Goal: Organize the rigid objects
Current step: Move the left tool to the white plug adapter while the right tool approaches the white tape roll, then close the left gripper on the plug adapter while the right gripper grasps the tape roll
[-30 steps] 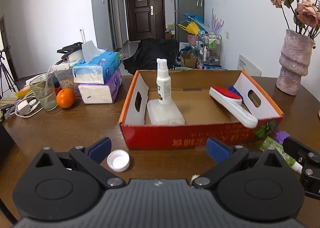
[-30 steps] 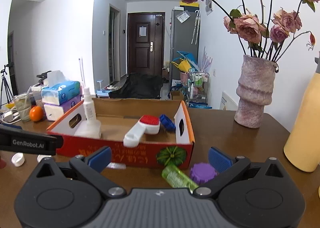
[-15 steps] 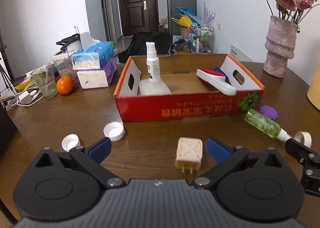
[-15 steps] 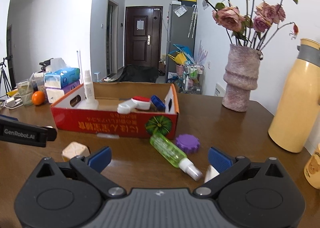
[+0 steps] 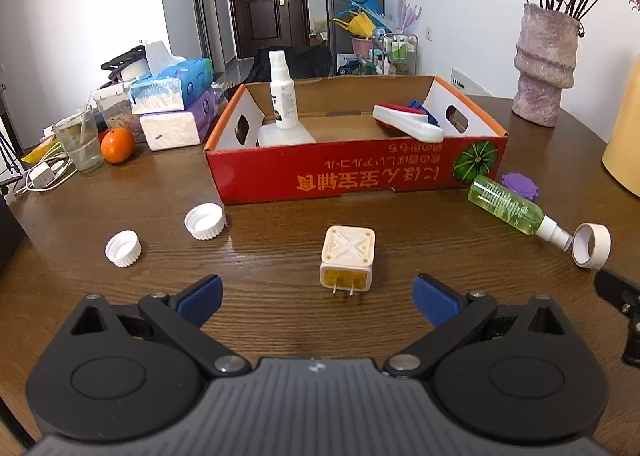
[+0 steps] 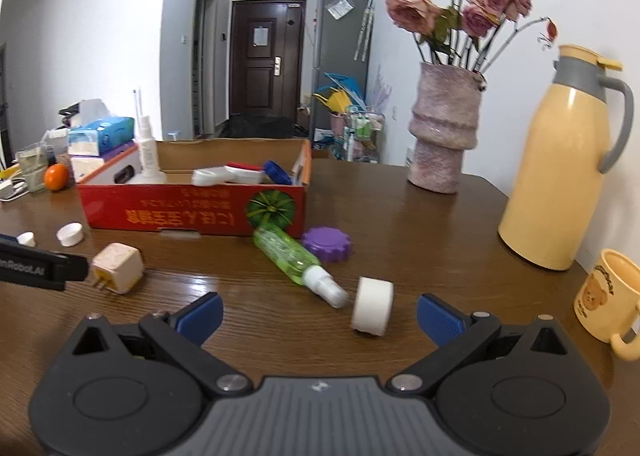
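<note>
Both grippers are drawn back from the red box [image 5: 356, 172]. Left gripper [image 5: 316, 298], jaws apart, is faced by the plug adapter [image 5: 347, 258]; right gripper [image 6: 318, 314], jaws apart, by the tape roll [image 6: 372, 311].

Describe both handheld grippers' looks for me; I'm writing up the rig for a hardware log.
Both look alike. The left gripper and right gripper have matte black bodies, a ribbed grey centre plate with a small logo, round black discs either side, silver pivot screws and blue fingertip pads. The left one's side reads "GenRobot.AI". No cables, hands or sleeves show.
</note>
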A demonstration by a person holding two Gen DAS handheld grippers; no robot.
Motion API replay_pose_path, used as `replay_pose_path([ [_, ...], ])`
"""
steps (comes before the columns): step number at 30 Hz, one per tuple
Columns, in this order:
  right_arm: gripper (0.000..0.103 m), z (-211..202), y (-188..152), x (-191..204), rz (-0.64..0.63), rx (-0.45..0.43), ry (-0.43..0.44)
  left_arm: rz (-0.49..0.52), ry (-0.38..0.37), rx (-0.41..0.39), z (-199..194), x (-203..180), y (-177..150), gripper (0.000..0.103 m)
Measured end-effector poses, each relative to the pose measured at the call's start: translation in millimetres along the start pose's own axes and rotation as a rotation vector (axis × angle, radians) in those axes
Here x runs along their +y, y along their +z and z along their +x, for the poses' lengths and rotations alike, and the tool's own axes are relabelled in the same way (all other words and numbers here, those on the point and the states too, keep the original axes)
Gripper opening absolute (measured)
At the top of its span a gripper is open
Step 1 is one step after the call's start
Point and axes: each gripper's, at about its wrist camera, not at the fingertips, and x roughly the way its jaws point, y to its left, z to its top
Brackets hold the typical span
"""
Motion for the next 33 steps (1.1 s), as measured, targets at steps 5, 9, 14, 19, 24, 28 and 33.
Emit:
replay_pose_path([
  [5,0.103,9,-6,-17,0.022,0.025,-0.03,0.0,0.0,0.007,9,-5,-1,0.103],
  [9,0.103,18,-12,-26,0.039,0.046,-0.039,0.0,0.002,0.014,22,-7,0,0.103],
  [14,0.103,29,-17,-32,0.057,0.069,-0.044,-0.011,0.004,0.013,39,-11,2,0.103],
  [19,0.103,36,-19,-33,0.064,0.082,-0.048,-0.03,0.017,0.024,57,-13,3,0.103],
  [24,0.103,41,-18,-35,0.073,0.087,-0.055,-0.018,0.025,0.041,73,-18,2,0.103],
  [28,0.103,44,-18,-40,0.102,0.076,-0.065,-0.015,0.021,0.031,81,-21,2,0.101],
  [33,0.103,49,-20,-44,0.129,0.075,-0.083,0.002,0.017,0.024,87,-25,2,0.091],
])
